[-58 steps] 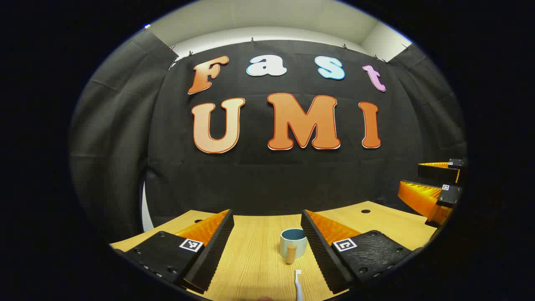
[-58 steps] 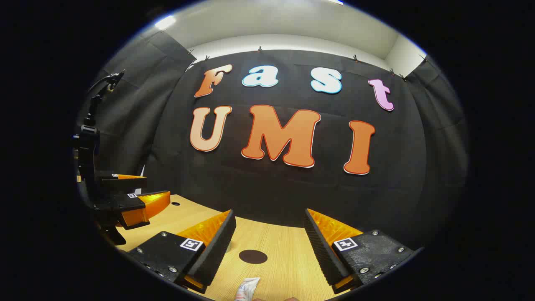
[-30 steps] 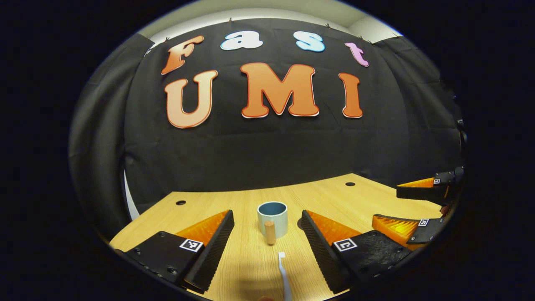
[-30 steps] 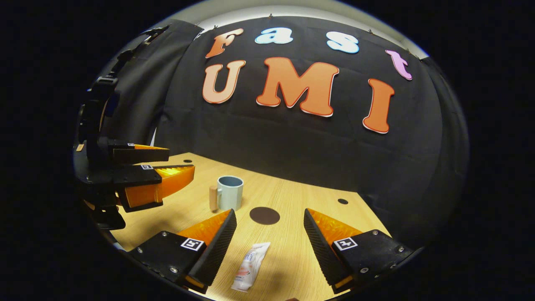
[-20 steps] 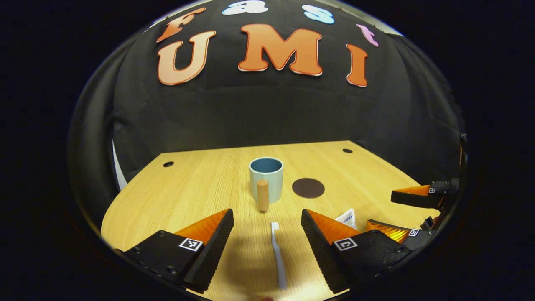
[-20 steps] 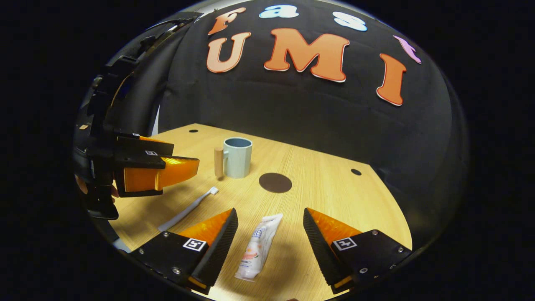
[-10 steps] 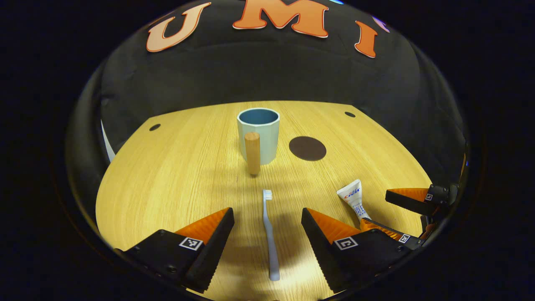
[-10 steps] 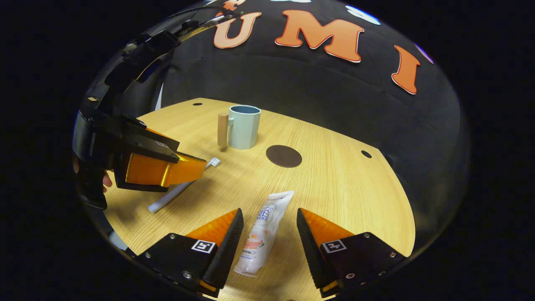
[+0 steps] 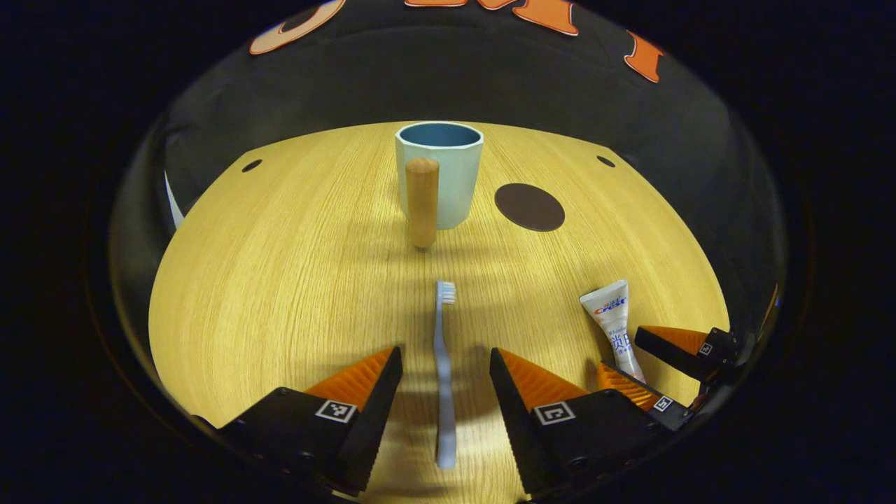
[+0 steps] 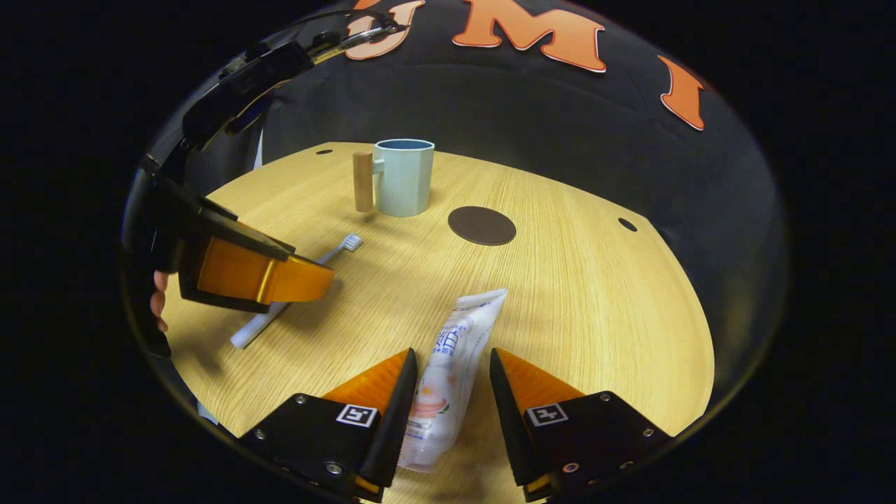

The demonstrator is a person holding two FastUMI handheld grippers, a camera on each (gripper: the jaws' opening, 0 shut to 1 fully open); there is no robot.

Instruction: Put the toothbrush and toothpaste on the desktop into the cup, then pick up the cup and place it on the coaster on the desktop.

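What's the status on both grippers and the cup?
Left gripper open, straddling toothbrush. Right gripper open around toothpaste. Cup empty, beside coaster. Path clear.

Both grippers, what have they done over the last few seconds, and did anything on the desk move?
Both tipped down toward the desk. The left gripper now straddles the pale blue toothbrush; the right gripper narrowed around the white toothpaste tube; neither has gripped yet. The light blue cup with its wooden handle, the dark round coaster, toothbrush and tube stayed put.
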